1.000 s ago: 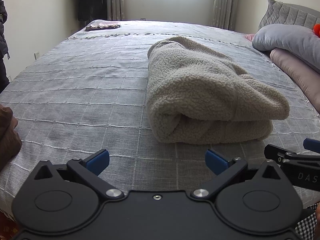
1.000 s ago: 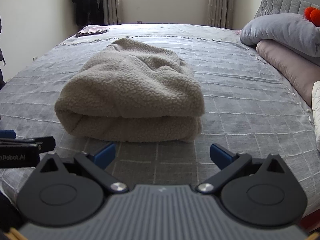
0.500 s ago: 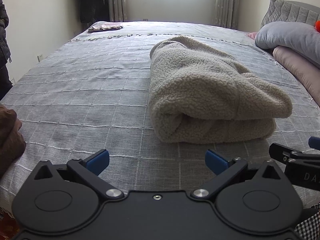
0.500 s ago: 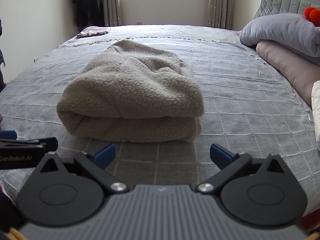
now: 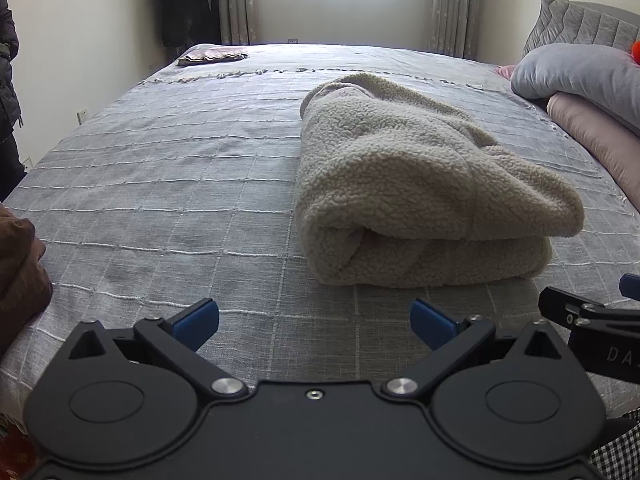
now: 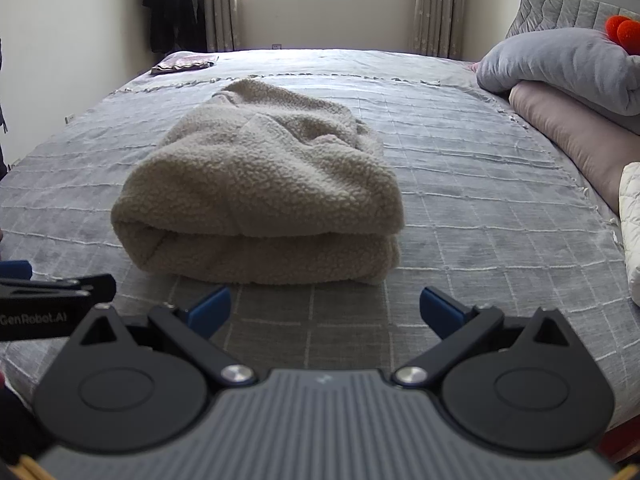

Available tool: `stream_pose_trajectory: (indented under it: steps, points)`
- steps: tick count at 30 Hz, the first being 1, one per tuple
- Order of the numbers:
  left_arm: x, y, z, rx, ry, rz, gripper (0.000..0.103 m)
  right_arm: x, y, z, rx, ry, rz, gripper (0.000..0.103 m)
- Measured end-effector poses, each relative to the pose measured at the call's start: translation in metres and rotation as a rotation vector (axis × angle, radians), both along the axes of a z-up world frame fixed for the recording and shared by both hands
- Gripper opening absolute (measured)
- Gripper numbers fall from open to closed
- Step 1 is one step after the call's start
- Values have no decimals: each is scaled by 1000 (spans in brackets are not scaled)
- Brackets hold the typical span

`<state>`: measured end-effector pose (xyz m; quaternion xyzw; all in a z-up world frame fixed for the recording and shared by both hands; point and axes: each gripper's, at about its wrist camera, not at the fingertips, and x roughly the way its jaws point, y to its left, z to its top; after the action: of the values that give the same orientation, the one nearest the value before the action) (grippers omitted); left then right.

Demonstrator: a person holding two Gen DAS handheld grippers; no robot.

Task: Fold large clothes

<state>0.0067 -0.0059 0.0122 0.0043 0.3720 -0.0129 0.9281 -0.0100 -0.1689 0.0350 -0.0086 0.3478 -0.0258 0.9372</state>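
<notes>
A beige fleece garment point(image 5: 416, 188) lies folded in a thick bundle on the grey checked bedspread point(image 5: 180, 184); it also shows in the right wrist view point(image 6: 264, 192). My left gripper point(image 5: 314, 318) is open and empty, near the bed's front edge, short of the bundle's left end. My right gripper point(image 6: 324, 308) is open and empty, just short of the bundle's front fold. The right gripper's side shows at the right edge of the left wrist view point(image 5: 592, 320), and the left gripper's side at the left edge of the right wrist view point(image 6: 52, 296).
Grey and pink pillows point(image 6: 568, 80) are stacked at the right by the headboard. A small folded cloth point(image 5: 212, 56) lies at the far left corner of the bed. A brown garment point(image 5: 18, 264) sits at the near left edge. A white quilted item point(image 6: 632, 232) lies at the right.
Both grippers have drawn back slightly from the bundle and stayed open. The garment has not moved.
</notes>
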Motion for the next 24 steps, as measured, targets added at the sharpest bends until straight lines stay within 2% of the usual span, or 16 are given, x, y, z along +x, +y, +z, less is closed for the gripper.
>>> stream_pose_trajectory:
  steps: [24]
  points:
    - [4,-6,-2,1,14,-8,103,2,-2,0,-30,14,-3,103]
